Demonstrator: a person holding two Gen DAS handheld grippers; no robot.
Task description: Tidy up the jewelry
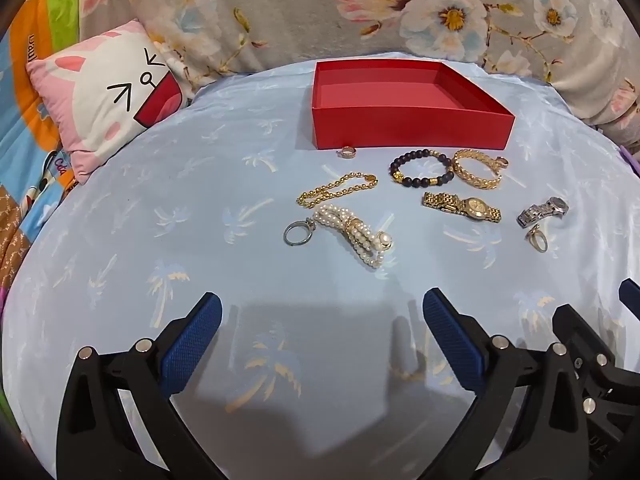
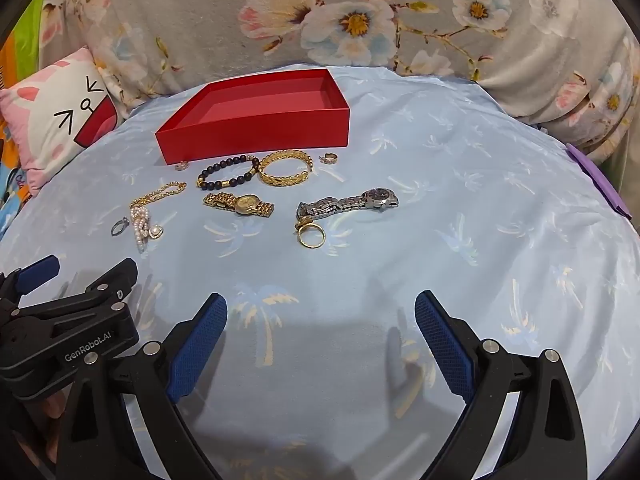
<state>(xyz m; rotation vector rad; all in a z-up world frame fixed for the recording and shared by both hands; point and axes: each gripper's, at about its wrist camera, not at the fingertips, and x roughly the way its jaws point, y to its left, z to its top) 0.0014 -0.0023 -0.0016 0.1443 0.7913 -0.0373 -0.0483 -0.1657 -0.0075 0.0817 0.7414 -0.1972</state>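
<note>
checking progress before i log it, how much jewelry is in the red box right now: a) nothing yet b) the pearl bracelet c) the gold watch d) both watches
a: the red box shows only its bare floor, while the gold watch, silver watch and pearl bracelet lie on the blue sheet in front of it.

You face a bed under a pale blue sheet [image 1: 160, 184] printed with palm trees. Behind it lies a grey floral blanket [image 1: 280, 8]. At your left sits a pink-and-white cartoon pillow [image 1: 100, 100] on a colourful patterned quilt [image 1: 24, 80].
</note>
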